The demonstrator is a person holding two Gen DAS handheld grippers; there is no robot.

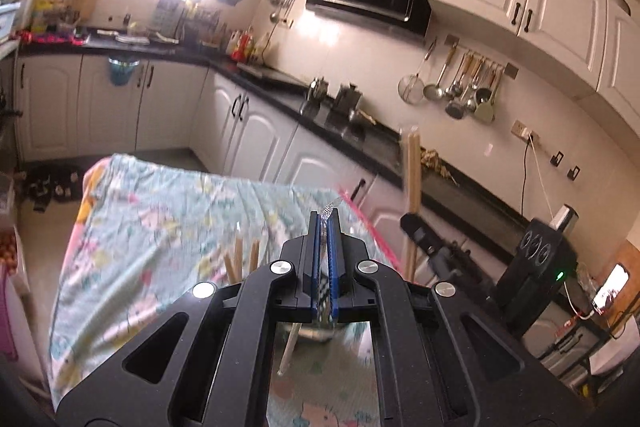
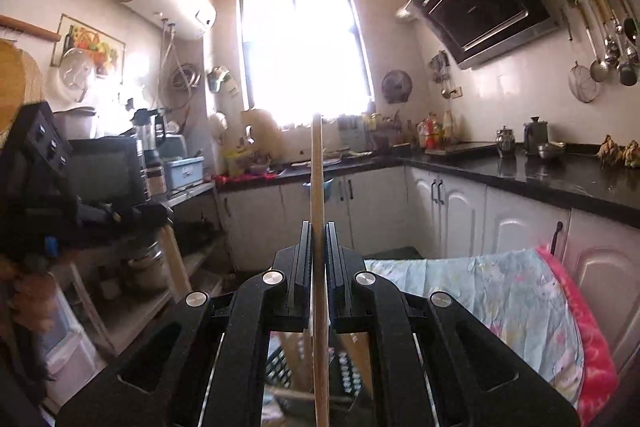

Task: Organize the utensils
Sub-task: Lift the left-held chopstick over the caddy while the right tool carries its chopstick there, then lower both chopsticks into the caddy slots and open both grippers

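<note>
My left gripper (image 1: 325, 217) is shut on a thin metal utensil handle (image 1: 332, 206) whose tip sticks out past the fingertips, above the cloth-covered table (image 1: 160, 211). My right gripper (image 2: 318, 227) is shut on a long wooden chopstick (image 2: 317, 163) that stands nearly upright; it also shows in the left wrist view (image 1: 412, 179). Several wooden chopstick ends (image 1: 240, 259) poke up just left of the left gripper. A dark slotted utensil holder (image 2: 280, 371) with more chopsticks shows below the right gripper.
The black kitchen counter (image 1: 360, 131) with white cabinets runs behind the table. Ladles and a strainer hang on a wall rail (image 1: 460, 87). A shelf with a microwave (image 2: 108, 171) and pots stands left in the right wrist view.
</note>
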